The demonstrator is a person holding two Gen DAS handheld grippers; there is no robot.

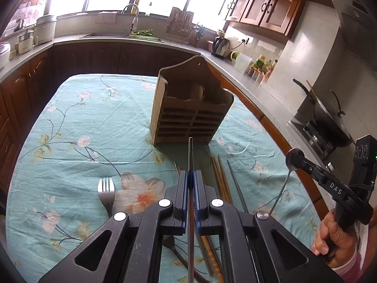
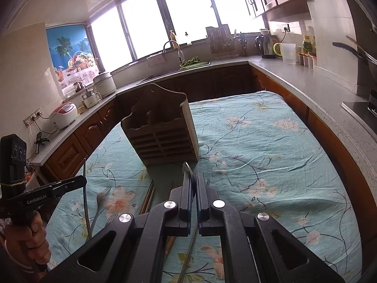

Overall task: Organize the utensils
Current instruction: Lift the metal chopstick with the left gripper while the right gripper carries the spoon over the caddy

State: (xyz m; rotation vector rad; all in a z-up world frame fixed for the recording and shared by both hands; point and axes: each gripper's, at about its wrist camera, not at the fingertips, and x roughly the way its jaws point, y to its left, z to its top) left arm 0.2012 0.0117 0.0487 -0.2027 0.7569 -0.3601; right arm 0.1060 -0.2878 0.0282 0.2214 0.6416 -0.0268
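Note:
A wooden slatted utensil holder [image 1: 188,108] stands upright on the floral tablecloth; it also shows in the right wrist view [image 2: 162,129]. My left gripper [image 1: 191,176] is shut on a thin metal utensil [image 1: 190,151] that points toward the holder's base. My right gripper [image 2: 192,179] is shut on a metal spoon [image 2: 187,167], its bowl sticking up past the fingertips just short of the holder. In the left wrist view the right gripper [image 1: 294,156] is at the right, above the table. A fork [image 1: 106,188], wooden chopsticks [image 1: 220,176] and a metal chopstick [image 1: 235,184] lie on the cloth.
The table [image 1: 82,129] wears a teal floral cloth. Counters run around it, with a sink [image 2: 174,68], a kettle [image 1: 220,46], rice cookers [image 2: 63,113] and a wok [image 1: 329,118] on the stove. A dark spoon handle [image 1: 179,257] lies under my left gripper.

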